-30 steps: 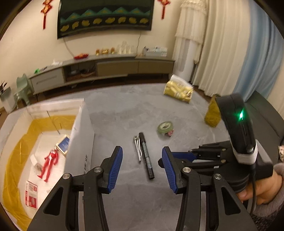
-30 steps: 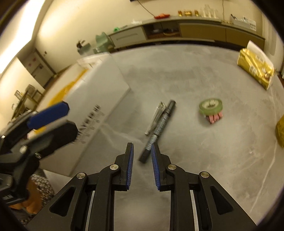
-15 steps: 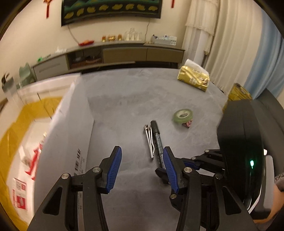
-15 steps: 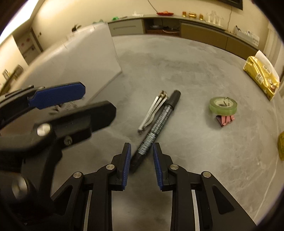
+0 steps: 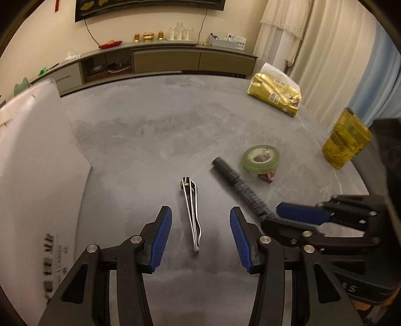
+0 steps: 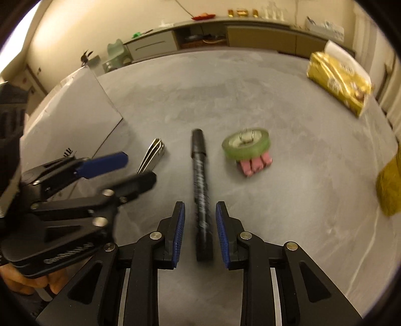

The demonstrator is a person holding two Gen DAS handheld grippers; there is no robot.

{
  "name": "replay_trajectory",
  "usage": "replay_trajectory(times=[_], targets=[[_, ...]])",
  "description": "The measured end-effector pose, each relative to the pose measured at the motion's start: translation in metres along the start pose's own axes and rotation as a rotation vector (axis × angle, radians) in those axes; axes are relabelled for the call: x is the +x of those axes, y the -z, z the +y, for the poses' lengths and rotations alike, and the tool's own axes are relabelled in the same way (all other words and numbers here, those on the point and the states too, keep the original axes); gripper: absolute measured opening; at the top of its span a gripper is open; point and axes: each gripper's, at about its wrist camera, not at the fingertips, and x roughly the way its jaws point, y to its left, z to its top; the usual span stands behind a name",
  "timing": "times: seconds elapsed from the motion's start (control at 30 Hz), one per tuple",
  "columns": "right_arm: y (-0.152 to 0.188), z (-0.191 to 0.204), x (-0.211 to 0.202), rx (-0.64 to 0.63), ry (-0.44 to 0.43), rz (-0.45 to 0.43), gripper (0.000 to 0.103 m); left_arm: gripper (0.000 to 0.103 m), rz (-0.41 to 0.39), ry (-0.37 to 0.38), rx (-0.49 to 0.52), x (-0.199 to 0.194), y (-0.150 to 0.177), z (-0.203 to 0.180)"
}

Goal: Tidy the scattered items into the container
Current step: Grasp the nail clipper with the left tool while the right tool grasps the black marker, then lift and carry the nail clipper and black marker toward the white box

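My two wrist cameras looked forward, low and close over the grey table (image 5: pixel 155 130); both views shared the marker (image 6: pixel 200 185), which lay centred in the right view

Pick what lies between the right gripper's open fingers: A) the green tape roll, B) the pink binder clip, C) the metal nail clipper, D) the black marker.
D: in the right wrist view the black marker runs between the blue pads of the right gripper, whose jaws are apart and not yet closed on it.

Home living room, low media cabinet (image 5: pixel 165 59), wall hanging (image 5: pixel 150 5), curtains (image 5: pixel 325 57)
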Motion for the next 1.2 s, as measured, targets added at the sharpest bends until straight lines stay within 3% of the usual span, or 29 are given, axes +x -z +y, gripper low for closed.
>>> replay_trajectory(times=[0.13, 0.2, 0.23, 0.3, 0.53, 1.2], targets=[[-0.002, 0.004, 0.012, -0.038, 0.008, -0.007, 0.028, 0.047, 0.007, -0.003, 0.021, 0.013, 0.000, 0.000], [-0.003, 0.005, 0.012, -0.049, 0.016, -0.024, 0.023, 0.037, 0.005, -0.013, 0.051, 0.016, -0.001, -0.002], [-0.003, 0.005, 0.012, -0.051, 0.026, -0.023, 0.018, 0.019, 0.007, -0.019, 0.061, 0.017, 0.000, -0.002], [-0.003, 0.002, 0.011, -0.033, 0.022, -0.022, 0.014, 0.010, 0.006, -0.007, 0.056, 0.016, 0.001, 0.001], [-0.003, -0.003, 0.006, 0.048, -0.057, -0.008, 0.014, 0.010, -0.011, 0.025, 0.019, 0.002, 0.004, 0.006], [-0.002, 0.016, -0.034, 0.036, -0.102, -0.080, 0.014, 0.010, -0.100, 0.013, 0.028, -0.050, 0.002, -0.005]])
